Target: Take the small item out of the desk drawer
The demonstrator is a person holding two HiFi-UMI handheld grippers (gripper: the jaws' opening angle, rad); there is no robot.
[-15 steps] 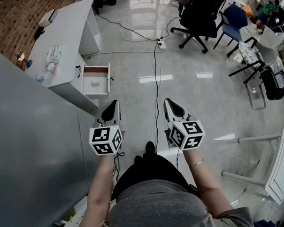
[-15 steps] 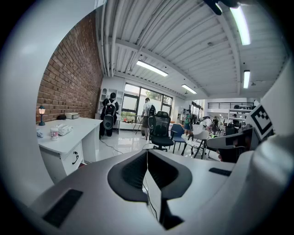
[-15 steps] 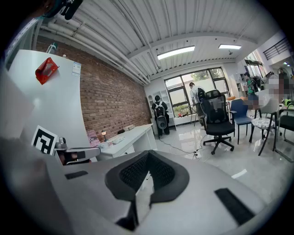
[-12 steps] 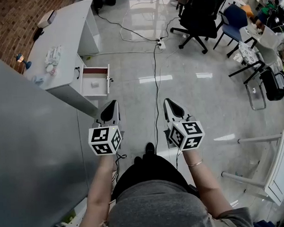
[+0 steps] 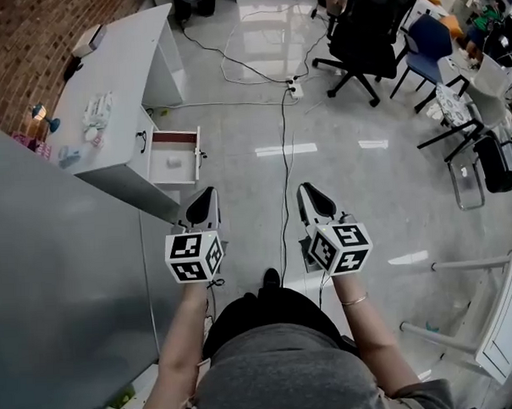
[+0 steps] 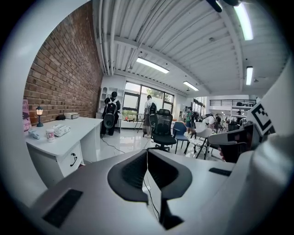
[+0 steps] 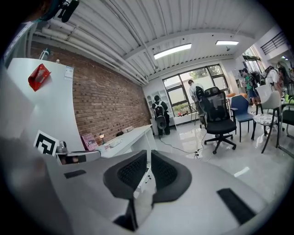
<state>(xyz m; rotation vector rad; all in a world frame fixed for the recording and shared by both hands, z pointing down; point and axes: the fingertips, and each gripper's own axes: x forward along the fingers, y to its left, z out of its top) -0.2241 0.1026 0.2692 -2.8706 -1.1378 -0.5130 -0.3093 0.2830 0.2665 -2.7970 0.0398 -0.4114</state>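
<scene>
A white desk (image 5: 119, 74) stands at the upper left, its drawer (image 5: 175, 165) pulled out over the floor. A small white item (image 5: 174, 161) lies inside the drawer. My left gripper (image 5: 203, 194) is held above the floor just this side of the drawer, jaws shut and empty. My right gripper (image 5: 309, 191) hangs level with it, farther right, its jaws nearly together with only a thin slit and nothing between them. In the left gripper view the desk (image 6: 59, 137) shows at the left. In the right gripper view the desk (image 7: 131, 135) lies ahead.
A black cable (image 5: 282, 156) runs along the floor between the grippers to a power strip (image 5: 294, 90). Black and blue office chairs (image 5: 363, 29) stand at the back right. A tall grey panel (image 5: 56, 276) fills the left. A lamp (image 5: 40, 111) and packets (image 5: 99, 104) are on the desk.
The desk and open drawer now sit slightly lower in the head view, a little nearer the grippers. Both grippers keep the same pose and jaws.
</scene>
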